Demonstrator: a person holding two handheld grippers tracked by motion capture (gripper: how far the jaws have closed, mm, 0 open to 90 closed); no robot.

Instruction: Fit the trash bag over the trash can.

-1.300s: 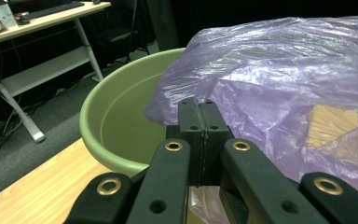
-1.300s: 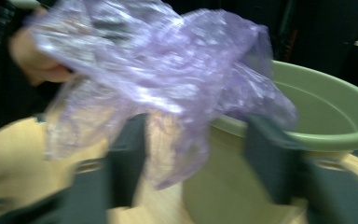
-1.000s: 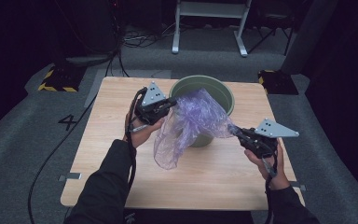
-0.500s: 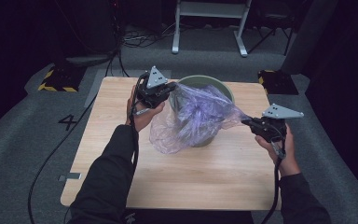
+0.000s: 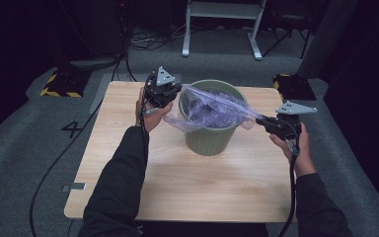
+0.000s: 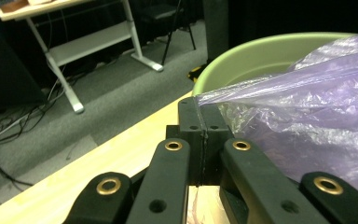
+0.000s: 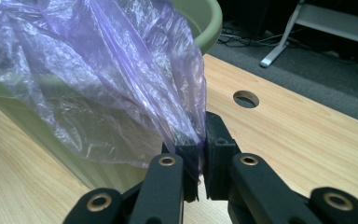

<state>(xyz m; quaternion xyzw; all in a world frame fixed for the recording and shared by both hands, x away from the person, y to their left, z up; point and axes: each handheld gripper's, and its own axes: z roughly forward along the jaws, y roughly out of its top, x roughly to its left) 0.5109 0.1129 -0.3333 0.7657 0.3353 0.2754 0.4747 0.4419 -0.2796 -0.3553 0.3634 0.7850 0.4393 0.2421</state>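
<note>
One bin (image 5: 209, 129), green, round, standing upright on the wooden table (image 5: 177, 182) a little beyond the table's centre. One bag (image 5: 212, 109), thin purple translucent plastic, its body sunk into the bin's mouth with the opening stretched wide across the rim. Two grippers, one on each edge of the bag.

My left gripper (image 5: 176, 92) sits just beside the bin's left rim, at rim height. In the left gripper view (image 6: 204, 125) I see the jaws pressed together with a corner of the purple film pinched between the pads; the bag (image 6: 307, 121) runs off to the right, taut along its top edge, with the bin's green rim (image 6: 261, 51) behind it.

My right gripper (image 5: 263, 121) is held out past the bin's right side, above the table, pulling its edge of the bag well clear of the rim. The right gripper view (image 7: 200, 140) shows the jaws clamped on a gathered fold of film, a thin gap between the blocks taken up by the plastic. The bag (image 7: 98, 84) fans up and left from there over the bin wall (image 7: 205, 18).

One round cable hole (image 7: 245, 99) in the tabletop beside the right gripper.

Writing: one mark, a "4" (image 5: 72, 129) on the grey floor left of the table. I can read no brand or label on bin, bag or grippers. One yellow-and-black striped block (image 5: 59, 85) on the floor beyond the numeral.
</note>
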